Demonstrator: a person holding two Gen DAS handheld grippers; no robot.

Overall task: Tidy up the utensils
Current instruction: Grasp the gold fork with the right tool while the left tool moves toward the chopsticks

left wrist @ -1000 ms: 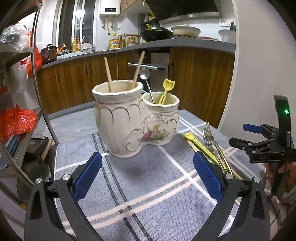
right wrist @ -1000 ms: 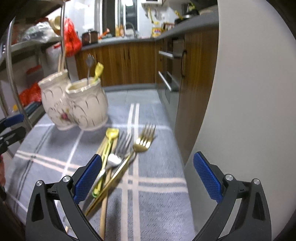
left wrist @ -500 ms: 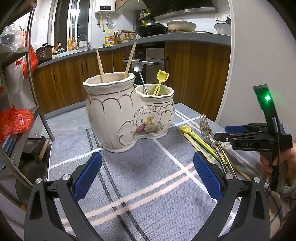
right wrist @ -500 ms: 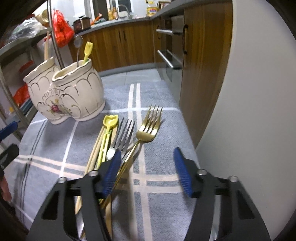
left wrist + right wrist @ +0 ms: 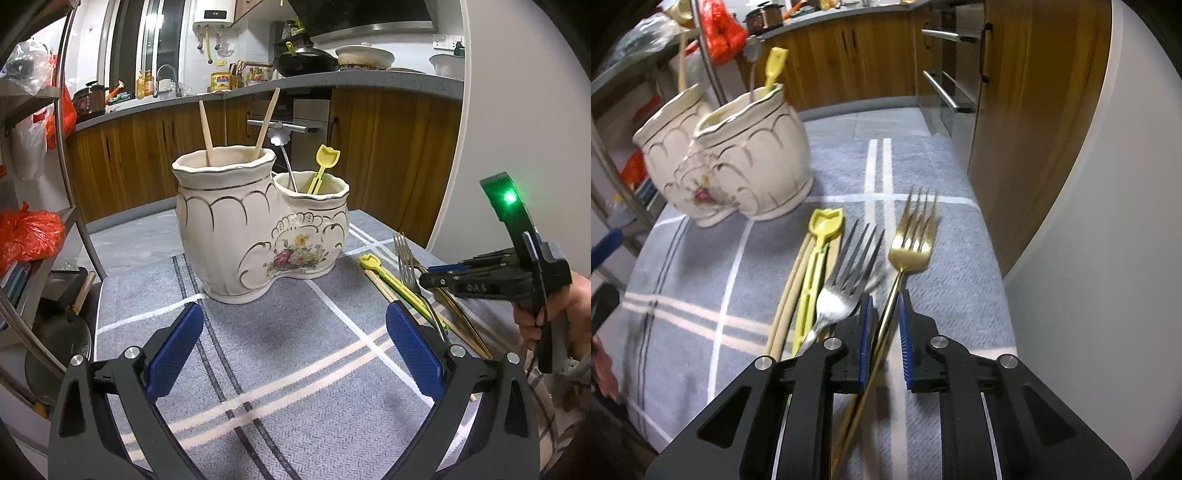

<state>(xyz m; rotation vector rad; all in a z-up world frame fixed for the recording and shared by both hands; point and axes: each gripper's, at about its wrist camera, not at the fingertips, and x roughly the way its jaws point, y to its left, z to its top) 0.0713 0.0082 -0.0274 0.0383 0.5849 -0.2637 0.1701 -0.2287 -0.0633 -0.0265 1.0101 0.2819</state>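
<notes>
The gold metal fork's [image 5: 913, 236] thin handle runs between the right gripper's [image 5: 885, 325] blue pads, which have just been closing and stand narrowly apart. The left gripper [image 5: 295, 347] hangs wide open. Two forks, one yellow plastic scoop [image 5: 822, 254] and two wooden chopsticks [image 5: 792, 288] lie there.

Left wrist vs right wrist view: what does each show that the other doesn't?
Left wrist only: the left gripper with jaws wide open and nothing between them, the wooden chopsticks standing in the holder's taller pot, and the hand holding the right gripper.

Right wrist only: the right gripper from behind; its jaws have just been closing around the gold fork's handle, a sliver of gap still visible.

Both: the two-pot ceramic holder, silver fork, yellow tulip-ended utensil and grey striped cloth.
</notes>
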